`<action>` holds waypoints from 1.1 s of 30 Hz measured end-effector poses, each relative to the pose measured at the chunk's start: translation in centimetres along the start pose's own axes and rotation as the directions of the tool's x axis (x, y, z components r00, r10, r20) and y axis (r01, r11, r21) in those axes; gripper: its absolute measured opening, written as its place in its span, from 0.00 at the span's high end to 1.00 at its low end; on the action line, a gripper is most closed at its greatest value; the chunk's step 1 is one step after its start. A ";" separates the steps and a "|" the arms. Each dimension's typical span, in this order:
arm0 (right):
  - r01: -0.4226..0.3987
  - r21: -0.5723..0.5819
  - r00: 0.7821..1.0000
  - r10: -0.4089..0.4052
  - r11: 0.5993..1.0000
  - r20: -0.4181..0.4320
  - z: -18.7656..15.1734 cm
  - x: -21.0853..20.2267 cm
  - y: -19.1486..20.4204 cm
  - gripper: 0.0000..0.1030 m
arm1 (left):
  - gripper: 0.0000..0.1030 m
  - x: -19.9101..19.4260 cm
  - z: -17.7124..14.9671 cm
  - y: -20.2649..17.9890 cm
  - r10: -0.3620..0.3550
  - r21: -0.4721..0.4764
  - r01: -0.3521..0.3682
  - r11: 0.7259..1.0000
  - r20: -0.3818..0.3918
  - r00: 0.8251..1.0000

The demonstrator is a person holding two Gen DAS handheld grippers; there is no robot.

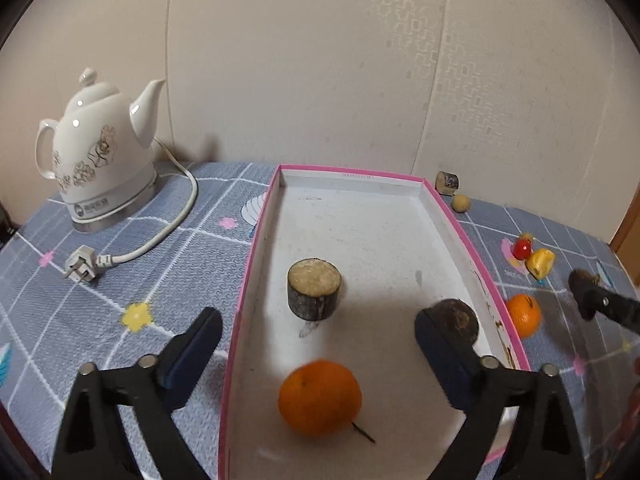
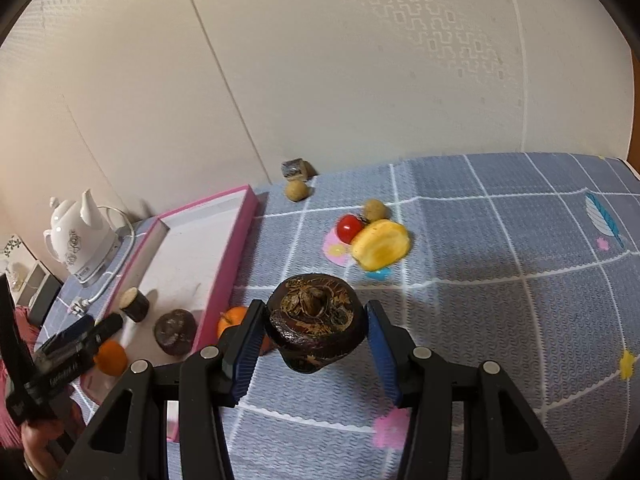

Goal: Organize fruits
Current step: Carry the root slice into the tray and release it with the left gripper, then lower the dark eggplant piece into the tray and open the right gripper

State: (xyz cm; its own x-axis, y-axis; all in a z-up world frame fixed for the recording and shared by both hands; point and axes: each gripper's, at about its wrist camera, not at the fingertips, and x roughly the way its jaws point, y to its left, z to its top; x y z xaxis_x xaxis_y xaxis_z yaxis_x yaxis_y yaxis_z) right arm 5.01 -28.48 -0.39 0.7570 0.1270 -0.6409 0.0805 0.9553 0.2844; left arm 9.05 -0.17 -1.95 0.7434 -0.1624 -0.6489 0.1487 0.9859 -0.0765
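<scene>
Right now my right gripper [image 2: 316,344] is closed about halfway on the dark mangosteen [image 2: 316,320], held between its pads above the counter [image 2: 500,280]; it looks hard-shelled and light, so gripping its widest sides should suit.

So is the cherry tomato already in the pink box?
No, the cherry tomato lies on the tablecloth beside the yellow fruit, well outside the pink box.
</scene>
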 end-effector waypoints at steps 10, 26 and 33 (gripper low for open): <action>-0.072 -0.062 0.997 0.074 0.995 0.019 0.4 0.5 3.3 0.50 | 0.05 -1.4 -1.0 -0.3 0.027 0.033 -0.027 0.999 0.002 1.000; -0.134 -0.237 0.991 0.132 0.962 -0.026 1.5 5.6 9.8 0.50 | 0.05 -1.8 -1.4 -0.5 0.054 0.091 -0.055 0.994 0.013 0.998; -0.131 -0.295 0.990 0.109 0.947 -0.092 1.7 8.2 11.8 0.50 | 0.05 -1.7 -1.3 0.2 0.047 0.070 -0.047 0.996 0.006 0.999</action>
State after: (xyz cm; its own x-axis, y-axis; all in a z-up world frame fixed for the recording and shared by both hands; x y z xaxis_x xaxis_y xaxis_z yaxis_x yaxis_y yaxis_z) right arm 13.27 -16.62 -1.12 0.6983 0.2540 -0.6692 -0.2143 0.9662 0.1432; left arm 6.95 0.35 -1.82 0.7534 -0.1161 -0.6473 0.1589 0.9873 0.0078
